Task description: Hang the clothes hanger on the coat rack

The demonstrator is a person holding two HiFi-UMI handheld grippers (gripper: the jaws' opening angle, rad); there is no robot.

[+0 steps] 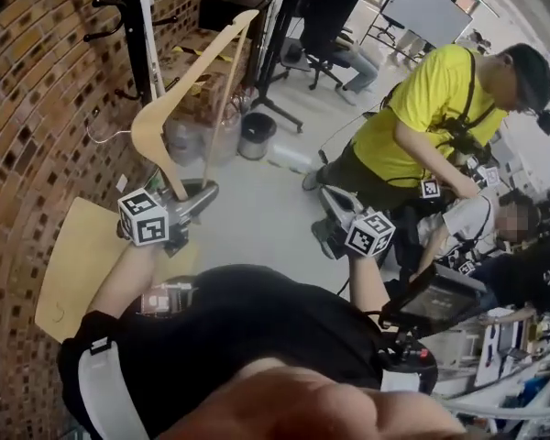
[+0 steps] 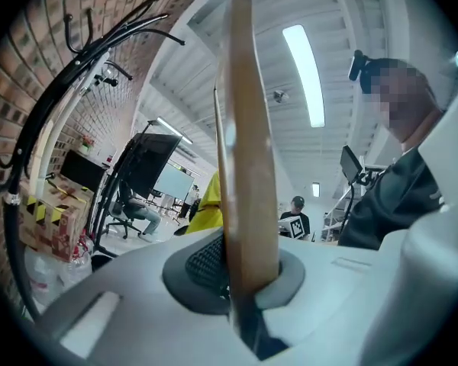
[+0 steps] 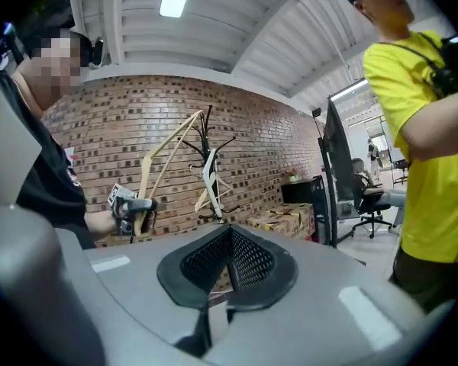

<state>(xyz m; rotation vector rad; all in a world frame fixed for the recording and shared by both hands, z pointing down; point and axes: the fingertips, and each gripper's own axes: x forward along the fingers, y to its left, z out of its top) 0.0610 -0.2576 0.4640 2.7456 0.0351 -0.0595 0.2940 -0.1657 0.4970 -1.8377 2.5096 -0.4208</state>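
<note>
Left tool (image 1: pixel 198 196) is clamped on one end of the wooden clothes hanger (image 1: pixel 178 92). The hanger stands just short of the coat rack (image 1: pixel 131 27), its long axis slanting up toward the rack's pegs. Its wire hook (image 1: pixel 104 137) sits below the pegs and points at the brick wall (image 1: pixel 27 108). Right tool (image 1: pixel 334 202), shut and empty, is farther from the rack, so the left one likely does the hanging.

Brick wall (image 1: pixel 27 108) runs along your left. Pale wood table (image 1: pixel 73 264) against wall at your near left. Pale glossy floor (image 1: pixel 257 209) ahead of you. Small dark bin (image 1: pixel 255 136) near wall, black cabinet (image 1: pixel 225 12) beyond it, office chair (image 1: pixel 312 71) further right. Cardboard boxes (image 3: pixel 278 219) at wall's foot. White ribbed ceiling (image 3: pixel 237 21) above you, long light strip (image 2: pixel 305 75) lit.
</note>
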